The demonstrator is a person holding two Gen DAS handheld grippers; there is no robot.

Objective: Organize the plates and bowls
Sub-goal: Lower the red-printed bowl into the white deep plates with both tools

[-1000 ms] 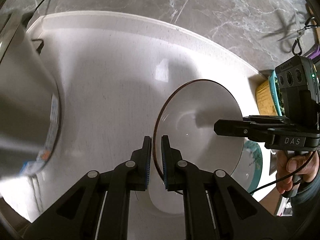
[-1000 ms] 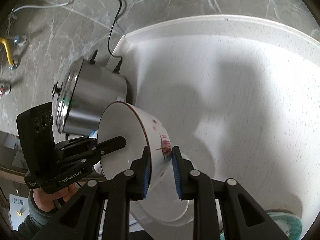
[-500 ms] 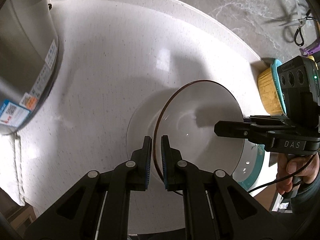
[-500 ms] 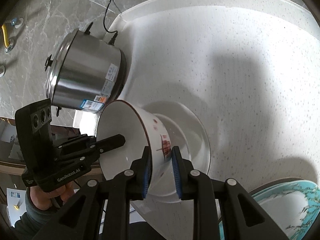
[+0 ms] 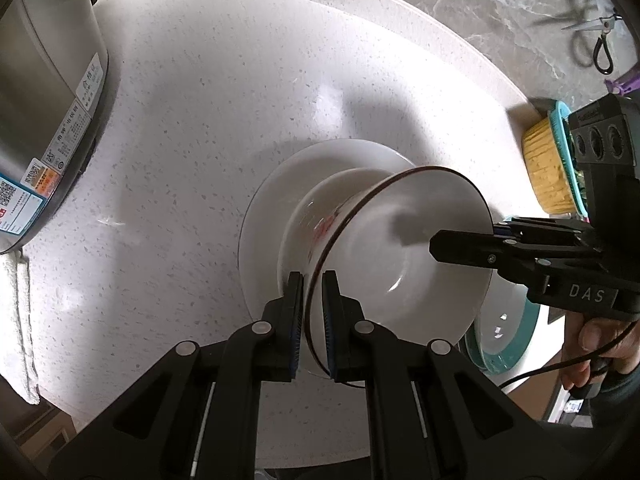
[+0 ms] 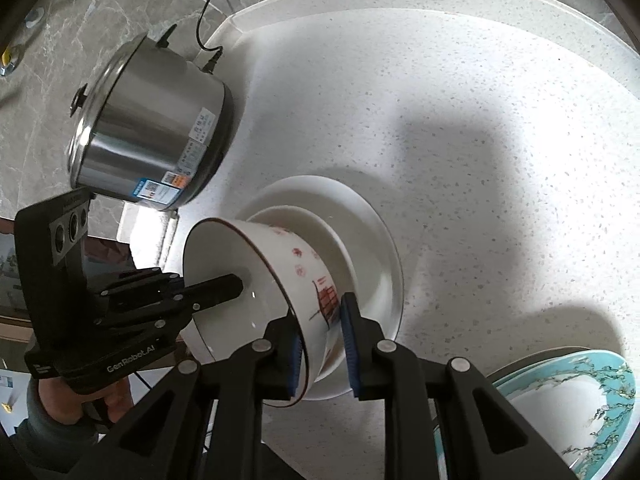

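Observation:
A white bowl (image 5: 400, 264) with a dark red rim and red marks on its side (image 6: 296, 276) sits in a smaller white dish on a white plate (image 5: 272, 216), also in the right wrist view (image 6: 380, 248). My left gripper (image 5: 311, 320) is shut on the bowl's rim on one side. My right gripper (image 6: 322, 344) holds the opposite rim, its jaws a little wider than before but closed around the wall. Each gripper shows in the other's view, one finger inside the bowl.
A steel electric pot (image 6: 152, 132) stands at the back left with its cord plugged in. A teal patterned plate (image 6: 576, 400) lies to the right. A yellow sponge in a teal tray (image 5: 548, 168) and scissors (image 5: 592, 36) are at the far right. A white cloth (image 5: 16, 320) lies at the left edge.
Both grippers lowered the bowl down onto the white plate stack; the plate came into view beneath it. The right jaws have widened slightly.

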